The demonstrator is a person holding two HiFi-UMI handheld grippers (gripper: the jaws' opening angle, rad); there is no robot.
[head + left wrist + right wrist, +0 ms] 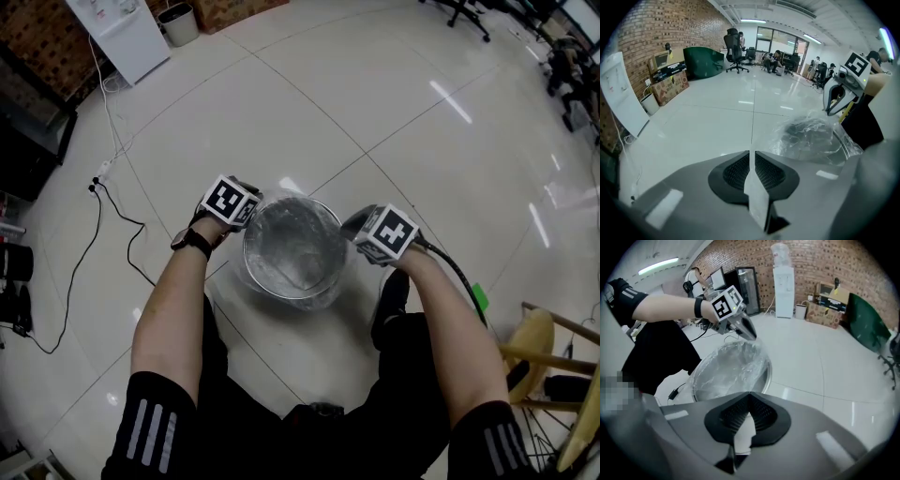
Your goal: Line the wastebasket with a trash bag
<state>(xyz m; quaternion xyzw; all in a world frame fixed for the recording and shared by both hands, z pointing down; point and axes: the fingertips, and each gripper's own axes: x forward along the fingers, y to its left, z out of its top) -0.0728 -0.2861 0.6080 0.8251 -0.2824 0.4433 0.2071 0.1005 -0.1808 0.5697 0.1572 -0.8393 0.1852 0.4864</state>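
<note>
A round metal wastebasket (330,281) stands on the white tiled floor in front of me, with a clear trash bag (292,246) crumpled inside and over its rim. My left gripper (247,214) is at the rim's left side, and its pads are shut on a thin fold of the bag (754,197). My right gripper (360,234) is at the rim's right side. It is shut too, with a white fold of film (742,437) between its pads. Each gripper view shows the other gripper across the basket: the right gripper (833,102) and the left gripper (749,333).
A black cable (111,217) runs across the floor at the left. A white cabinet (122,36) and a small bin (178,23) stand at the far left. A wooden stool (539,349) is at my right. My legs are just behind the basket.
</note>
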